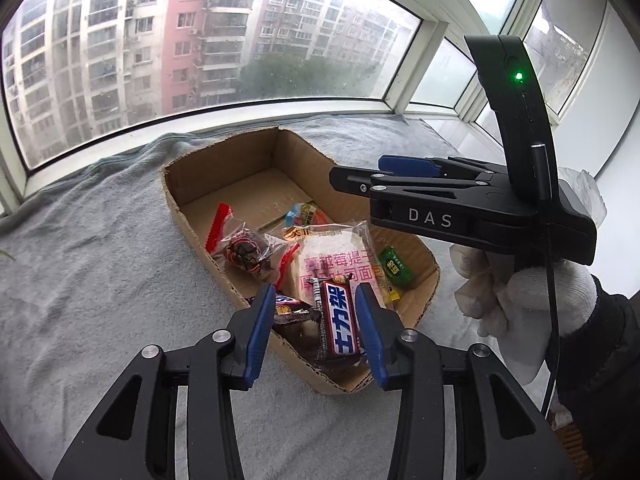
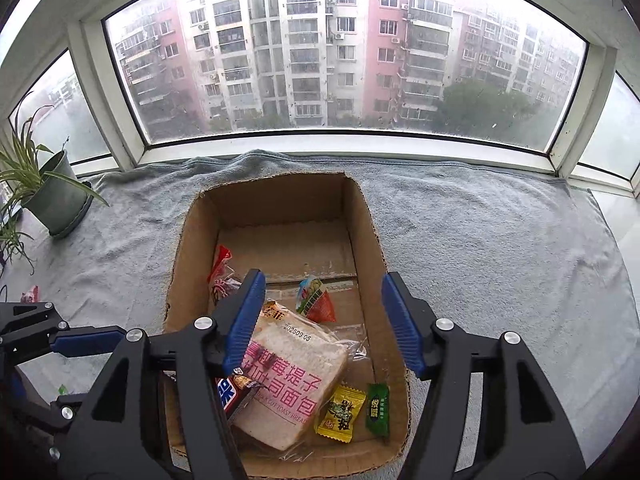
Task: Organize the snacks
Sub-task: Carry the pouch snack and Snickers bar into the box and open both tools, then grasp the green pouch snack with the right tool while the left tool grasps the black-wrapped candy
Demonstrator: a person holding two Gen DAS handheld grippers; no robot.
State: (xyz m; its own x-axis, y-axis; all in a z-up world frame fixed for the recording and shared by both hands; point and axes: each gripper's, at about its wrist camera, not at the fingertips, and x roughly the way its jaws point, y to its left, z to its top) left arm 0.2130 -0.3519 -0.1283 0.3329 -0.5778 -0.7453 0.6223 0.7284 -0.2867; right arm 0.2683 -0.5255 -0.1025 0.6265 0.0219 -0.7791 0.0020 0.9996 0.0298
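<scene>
Below both tools, a shallow cardboard box (image 2: pixel 366 216) sits on a grey towel (image 2: pixel 500 240) spread along a window ledge, and the snacks lie in the near half of it. The left gripper (image 1: pixel 315 312) hangs over the box's near corner with its blue pads partly spread; a red chocolate bar (image 1: pixel 338 322) shows in the gap between them, lying in the box, and neither pad presses on it. Just left of that bar, beside the left pad, lies a dark wrapper (image 1: pixel 290 308). Ahead of the left gripper's tips rests a bagged slice of toast bread (image 1: pixel 340 258) with pink lettering, and beyond it on the left a clear packet with a red strip (image 1: pixel 240 244).

The right gripper (image 2: pixel 322 320) hovers over the same box with its jaws spread wider and nothing between the pads; the bread (image 2: pixel 292 376) lies under its left finger, and the chocolate bar's end (image 2: pixel 234 394) pokes out beneath that finger too. Ahead, between the tips, sits a small triangular packet (image 2: pixel 316 300). Under the right finger lie a yellow candy (image 2: pixel 340 410) and a green candy (image 2: pixel 378 410), side by side. In the left wrist view a white-gloved hand (image 1: pixel 516 300) holds the right gripper's handle. Off to the right gripper's far left stands a potted plant (image 2: pixel 52 188).
</scene>
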